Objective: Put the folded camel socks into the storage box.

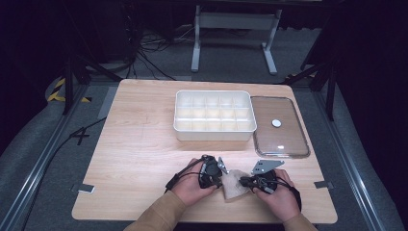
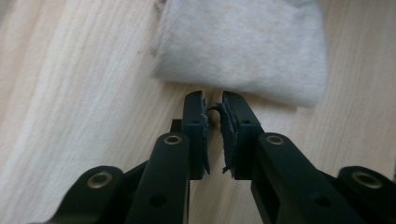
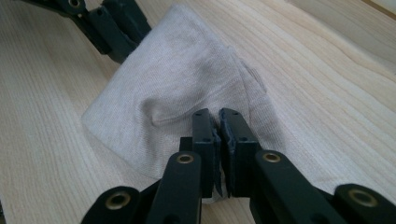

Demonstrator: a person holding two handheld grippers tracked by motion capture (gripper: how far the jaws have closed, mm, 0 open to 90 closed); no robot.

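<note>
A folded beige cloth (image 1: 234, 185) lies on the wooden table (image 1: 144, 144) near its front edge, between my two hands. My left gripper (image 1: 222, 182) comes at it from the left. In the left gripper view its jaws (image 2: 213, 100) stand nearly together, pinching the cloth's (image 2: 243, 46) near edge. My right gripper (image 1: 243, 182) comes from the right. Its jaws (image 3: 218, 116) are shut on a fold of the cloth (image 3: 187, 79), and wrinkles run to the tips. The left gripper (image 3: 126, 44) meets the cloth's far corner in the right gripper view.
A white box (image 1: 213, 93) divided into several compartments stands at the middle back of the table. Its clear lid (image 1: 284, 139) with a white knob (image 1: 276, 123) lies flat to the right of it. The table's front edge runs just behind my hands.
</note>
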